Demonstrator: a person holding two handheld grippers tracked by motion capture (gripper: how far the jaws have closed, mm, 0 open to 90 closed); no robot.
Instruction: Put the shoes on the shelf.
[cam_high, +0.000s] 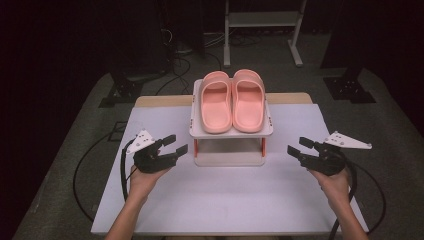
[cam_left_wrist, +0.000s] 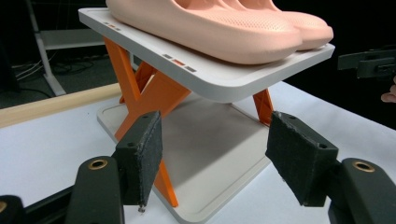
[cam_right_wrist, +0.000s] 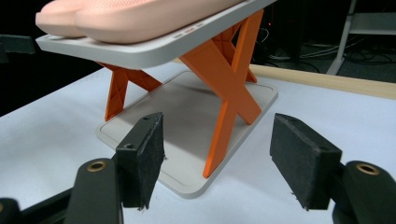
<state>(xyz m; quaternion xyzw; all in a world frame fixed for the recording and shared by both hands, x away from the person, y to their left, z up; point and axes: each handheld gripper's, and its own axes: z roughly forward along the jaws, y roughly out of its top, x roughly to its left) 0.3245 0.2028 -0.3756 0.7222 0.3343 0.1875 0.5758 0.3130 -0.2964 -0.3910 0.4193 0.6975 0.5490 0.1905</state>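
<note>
The table (cam_high: 165, 200) is big and white, with a dark floor all around it. In the middle of it, toward the far side, stands a little rack (cam_high: 231, 131). The rack has a flat white top shelf with round corners and a flat white bottom plate (cam_left_wrist: 219, 158). Orange legs (cam_right_wrist: 229, 88) hold the two apart, and they cross like the letter X. Small grey and orange marks sit along the edge of the top shelf.

On the top shelf lies a pair of pink slippers (cam_high: 232, 102). They lie side by side and touch each other. Their open heel ends point toward the person and their closed toe ends point away. They look smooth and soft, with thick soles. In the left claw view you can see tiny dots on the top of them.

The left claw (cam_high: 175, 145) hangs just left of the rack, near the edge of the top shelf, held in the person's left hand (cam_high: 142, 182). It is about half open and has nothing in it. The right claw (cam_high: 298, 146) hangs to the right of the rack, a bit farther off, held in the right hand (cam_high: 336, 182). It is open a good way too, and it holds nothing. Both claws point in at the rack, and in both claw views the black pads (cam_left_wrist: 142, 154) are apart with only the rack seen between them.
</note>
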